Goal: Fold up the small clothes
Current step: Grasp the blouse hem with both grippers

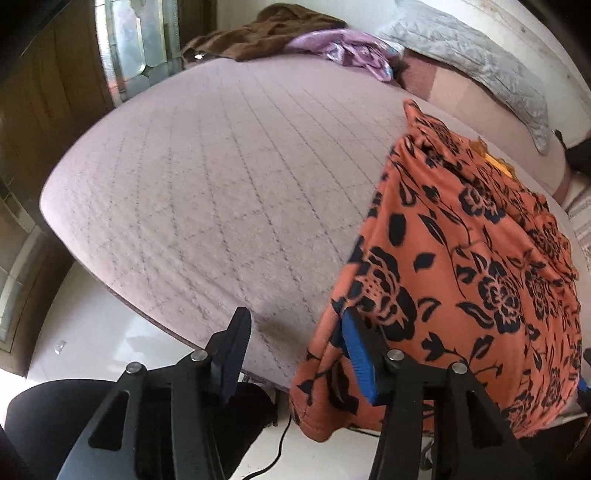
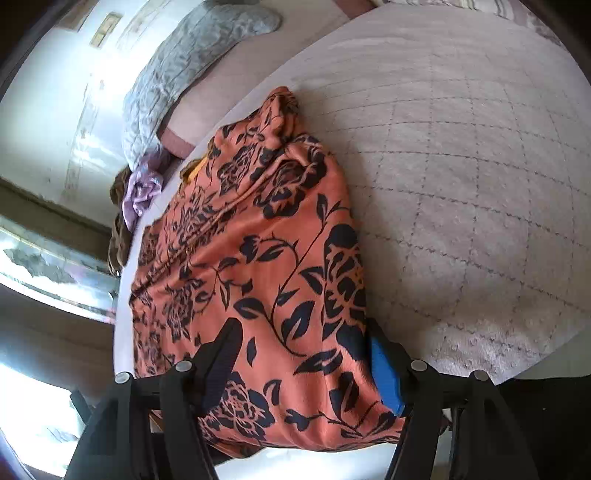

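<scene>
Both grippers, left [image 1: 295, 347] and right [image 2: 306, 360], hung with fingers spread, holding nothing. Orange floral garment [image 2: 258, 258] lay bunched at the bed [image 1: 207, 177] edge, unfolded. Next, probably pinching two corners to spread it flat.

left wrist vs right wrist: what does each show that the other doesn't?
Left wrist only: the left tongs, open, with the garment edge against the blue-padded finger and nothing clamped; a black cable on the white floor.

Right wrist only: the right tongs, open, straddling the garment's near edge; framed pictures on the wall.

Both: the orange floral garment lying bunched on the quilted bed cover, the grey pillow, the purple cloth and the brown cloth at the far side.
</scene>
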